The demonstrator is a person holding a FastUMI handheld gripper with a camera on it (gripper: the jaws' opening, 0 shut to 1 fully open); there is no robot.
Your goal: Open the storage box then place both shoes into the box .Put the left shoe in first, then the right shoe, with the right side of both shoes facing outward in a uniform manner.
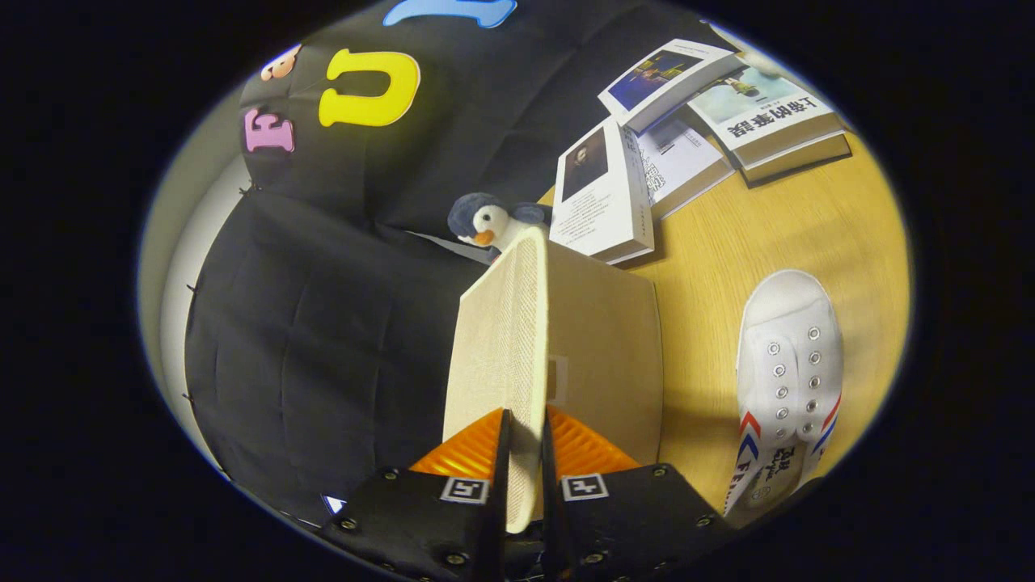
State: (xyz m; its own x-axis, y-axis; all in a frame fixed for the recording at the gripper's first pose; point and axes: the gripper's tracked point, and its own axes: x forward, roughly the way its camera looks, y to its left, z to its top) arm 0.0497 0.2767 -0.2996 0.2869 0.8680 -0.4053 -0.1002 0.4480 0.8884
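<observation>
Black cloth forms the booth wall beyond and beside the storage box (602,347), and your wooden table (728,234) carries everything else. Taking the box as landmark: it is a beige fabric box standing just ahead of the fingers, and its lid (505,339) is swung up on edge, its woven face turned toward the wall.

Your gripper (524,465) is closed on the near edge of that lid; both fingers press on it from either side with only the lid's thickness between them.

Beyond the box, on the table, lie several books (602,194) in a loose pile, some overlapping, the nearest one just behind the box's far corner.

One white shoe (788,364) lies on the table beside the box, on the side away from the wall, apart from it, with its eyelets facing up and its toe pointing away from you.

A small penguin plush toy (489,222) peeks over the top of the raised lid, between the box and the wall.
</observation>
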